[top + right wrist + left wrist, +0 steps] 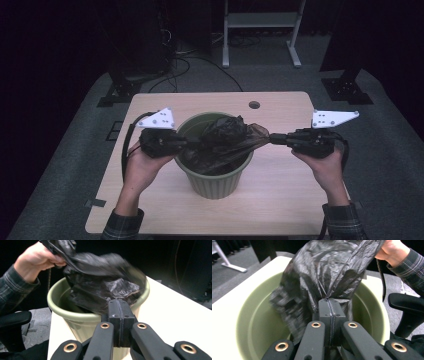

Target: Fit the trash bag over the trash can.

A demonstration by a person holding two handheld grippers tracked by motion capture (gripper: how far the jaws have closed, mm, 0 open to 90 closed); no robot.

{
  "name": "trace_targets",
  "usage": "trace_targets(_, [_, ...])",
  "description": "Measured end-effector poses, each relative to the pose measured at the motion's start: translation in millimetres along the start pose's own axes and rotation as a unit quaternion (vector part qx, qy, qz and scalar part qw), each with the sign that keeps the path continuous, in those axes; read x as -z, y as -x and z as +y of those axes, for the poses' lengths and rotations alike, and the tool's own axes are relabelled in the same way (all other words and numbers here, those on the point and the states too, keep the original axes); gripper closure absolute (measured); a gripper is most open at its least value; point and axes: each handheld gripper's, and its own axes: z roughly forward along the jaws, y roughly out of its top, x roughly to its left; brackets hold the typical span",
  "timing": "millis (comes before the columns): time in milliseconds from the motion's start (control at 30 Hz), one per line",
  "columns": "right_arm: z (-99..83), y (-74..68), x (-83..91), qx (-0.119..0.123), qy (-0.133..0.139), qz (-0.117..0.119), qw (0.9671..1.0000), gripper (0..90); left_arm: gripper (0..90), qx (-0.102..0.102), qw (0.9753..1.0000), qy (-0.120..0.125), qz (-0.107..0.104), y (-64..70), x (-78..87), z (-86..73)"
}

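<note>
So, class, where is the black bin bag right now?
In the high view, the black bin bag sits mid-table inside the green bin, stretched between the left gripper and right gripper.

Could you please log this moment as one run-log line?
left gripper: shut on black bag | right gripper: shut on black bag | bag stretched over green bin | bin on table

Table (280, 200): bin (215, 182) stands on it, near centre. Bag (227, 140) sits in the bin, spilling over its right rim. Left gripper (187, 144) at the bin's left rim; right gripper (272, 138) just right of the bin, both touching the bag.
</note>
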Motion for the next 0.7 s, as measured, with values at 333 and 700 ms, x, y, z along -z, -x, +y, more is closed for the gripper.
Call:
trace_targets(333, [-6.0,3.0,22.6,-0.002,-0.001,-0.027,0.9996,89.7,90.0,0.045,0.9982,0.019,0.035,-14.2,44.4,-42.0])
trace_targets(700, [-20.9,6.4,45.0,-0.013,-0.009,-0.052,0.9985,89.8,90.0,0.087,0.9946,0.02,0.052,-22.2,63.8,-85.0])
